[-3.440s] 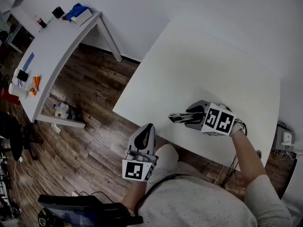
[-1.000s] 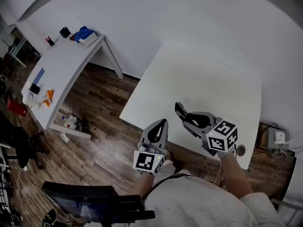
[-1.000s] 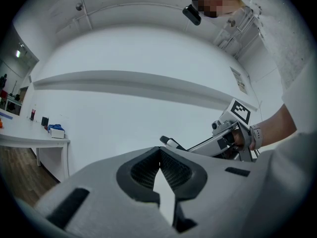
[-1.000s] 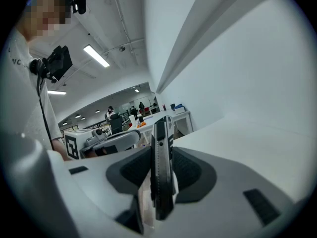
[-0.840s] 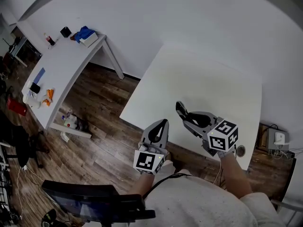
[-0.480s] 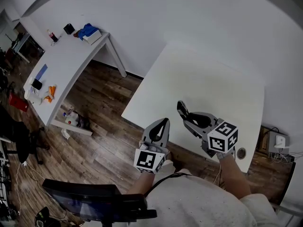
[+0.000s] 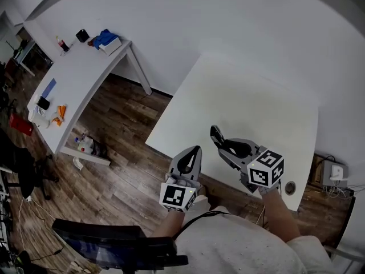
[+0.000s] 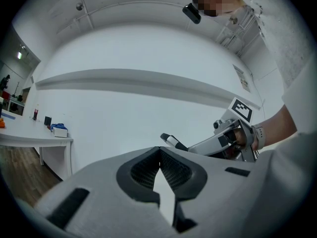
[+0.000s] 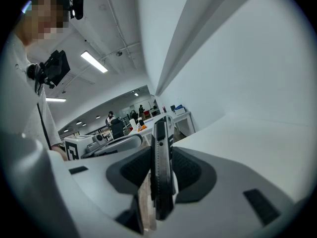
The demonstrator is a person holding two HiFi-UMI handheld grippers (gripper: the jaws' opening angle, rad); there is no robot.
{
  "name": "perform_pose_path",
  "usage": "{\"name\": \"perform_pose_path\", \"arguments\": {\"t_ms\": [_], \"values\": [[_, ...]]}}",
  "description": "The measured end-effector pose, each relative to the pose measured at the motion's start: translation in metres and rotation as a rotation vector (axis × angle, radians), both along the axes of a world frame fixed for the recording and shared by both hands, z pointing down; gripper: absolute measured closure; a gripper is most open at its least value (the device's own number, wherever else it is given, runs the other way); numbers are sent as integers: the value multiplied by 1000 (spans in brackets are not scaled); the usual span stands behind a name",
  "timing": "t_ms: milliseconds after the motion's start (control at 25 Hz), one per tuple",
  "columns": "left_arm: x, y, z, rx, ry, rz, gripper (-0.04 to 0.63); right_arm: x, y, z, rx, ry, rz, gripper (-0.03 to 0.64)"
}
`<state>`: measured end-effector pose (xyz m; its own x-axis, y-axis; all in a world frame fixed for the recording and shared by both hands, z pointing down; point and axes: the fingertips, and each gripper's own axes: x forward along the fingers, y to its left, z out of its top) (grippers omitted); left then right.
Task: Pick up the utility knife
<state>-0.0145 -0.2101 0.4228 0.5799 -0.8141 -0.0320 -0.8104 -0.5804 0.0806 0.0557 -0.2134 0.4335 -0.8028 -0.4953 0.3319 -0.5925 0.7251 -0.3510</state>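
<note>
A dark, slim utility knife [image 7: 217, 137] is clamped edge-on between the jaws of my right gripper [image 7: 226, 146]. It is held in the air over the near edge of the white table [image 7: 251, 96], its tip pointing away from me. In the right gripper view the knife [image 9: 161, 133] stands upright between the two ribbed pads [image 9: 190, 170] of the right gripper [image 9: 161, 157]. My left gripper [image 7: 193, 152] hovers just left of it, off the table's near edge, shut with nothing in it. In the left gripper view the left gripper [image 8: 159, 155] has its pads touching, with the knife tip [image 8: 170, 140] beyond them.
A second white table [image 7: 74, 67] with small items on it stands at the far left over a wooden floor [image 7: 120, 147]. A black chair back [image 7: 108, 244] is near my legs. A small box with cables [image 7: 333, 170] sits on the floor at the right. White walls run behind.
Since the oldest frame the right gripper has swung the knife from pointing left to pointing away, and the left gripper has come up beside it. Over the last second both barely shifted.
</note>
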Motion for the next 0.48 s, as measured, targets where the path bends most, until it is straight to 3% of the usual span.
{"name": "perform_pose_path", "arguments": {"t_ms": [480], "values": [[-18, -5, 4, -11, 11, -15, 588, -13, -2, 3, -15, 0, 6, 483]]}}
